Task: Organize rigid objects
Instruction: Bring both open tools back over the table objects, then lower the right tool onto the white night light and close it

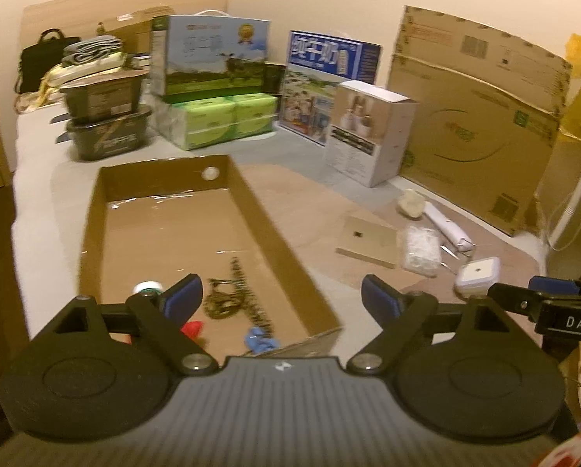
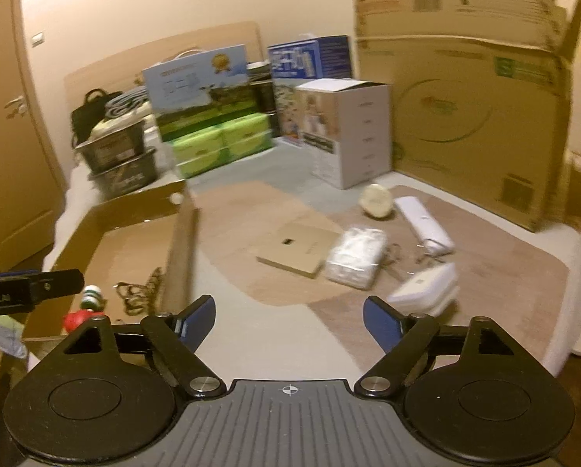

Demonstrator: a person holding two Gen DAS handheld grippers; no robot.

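Blue scrap [image 1: 260,340] — left view only.

We see an open, shallow cardboard tray [image 1: 251,210] lying flat. Inside, near its closest end, lie a dark beaded chain [image 1: 232,292], a red piece [image 1: 193,329], a crumpled blue piece [image 1: 261,340] and a small green-and-white roll [image 1: 146,287]. Right of the tray lie a flat tan box [image 2: 296,251], a clear wrapped packet [image 2: 354,258], a white tube [image 2: 424,223], a cream rounded lump [image 2: 376,200] and a white square case [image 2: 426,286].
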